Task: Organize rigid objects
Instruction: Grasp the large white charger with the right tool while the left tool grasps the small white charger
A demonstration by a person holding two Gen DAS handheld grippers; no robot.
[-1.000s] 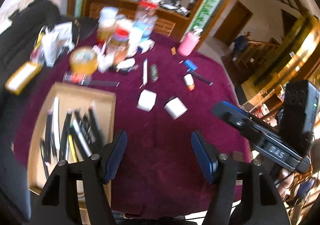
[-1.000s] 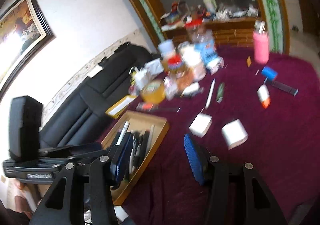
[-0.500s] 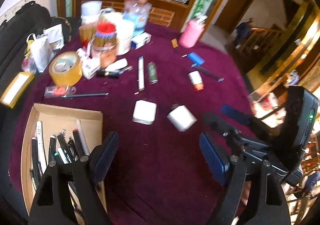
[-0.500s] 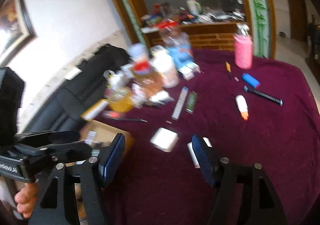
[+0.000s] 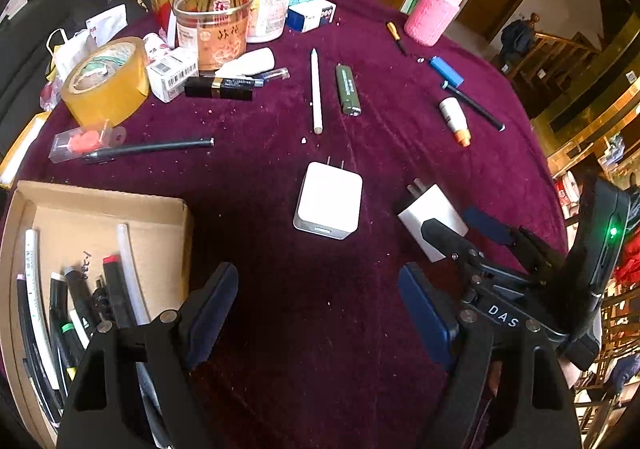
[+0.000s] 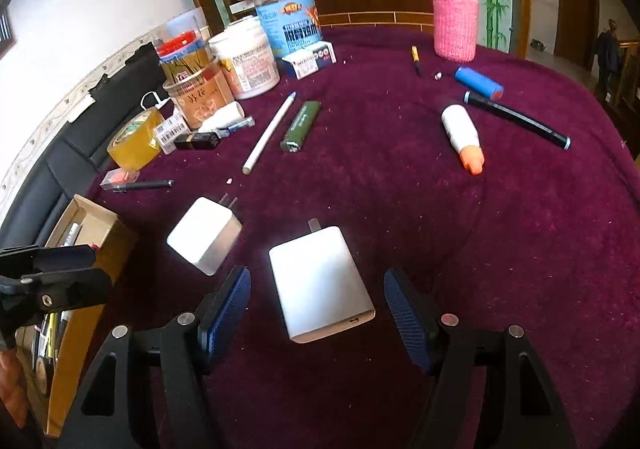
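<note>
Far left, near edge: cardboard box [image 5: 100, 205] already holds a batch of pens and markers [image 5: 76, 305], so the sorting is part done. Lots left out on the maroon surface [image 5: 320, 329].

Just beyond the box lie a black pen [image 5: 152, 148] and a small clear case w/ red bits [image 5: 80, 141]. Behind them: tape roll [image 5: 106, 79], small barcoded box [image 5: 172, 73], black lipstick tube [image 5: 220, 87], then jars and tubs at the far side, none boxed.

Left gripper [image 5: 320, 313]: jaws released, wide apart, nothing between them, hanging over bare cloth near the box. The square white charger [image 5: 328, 205] sits just beyond it, untouched.

Centre, further off: white stylus [image 5: 316, 91] and green lighter [image 5: 347, 89], loose, side by side.

Right gripper [image 6: 316, 313]: jaws released, straddling the flat white charger [image 6: 320, 281], pads apart from its sides, so no grasp yet. Prob. the next pick.

Right side: glue stick w/ orange cap [image 6: 462, 135], black marker [image 6: 516, 117], blue cylinder [image 6: 478, 81], small yellow-handled tool [image 6: 416, 59] and pink-sleeved bottle [image 6: 456, 27], all unsorted.

Judgement: early-to-mid; pens done, chargers and the rest remain.
</note>
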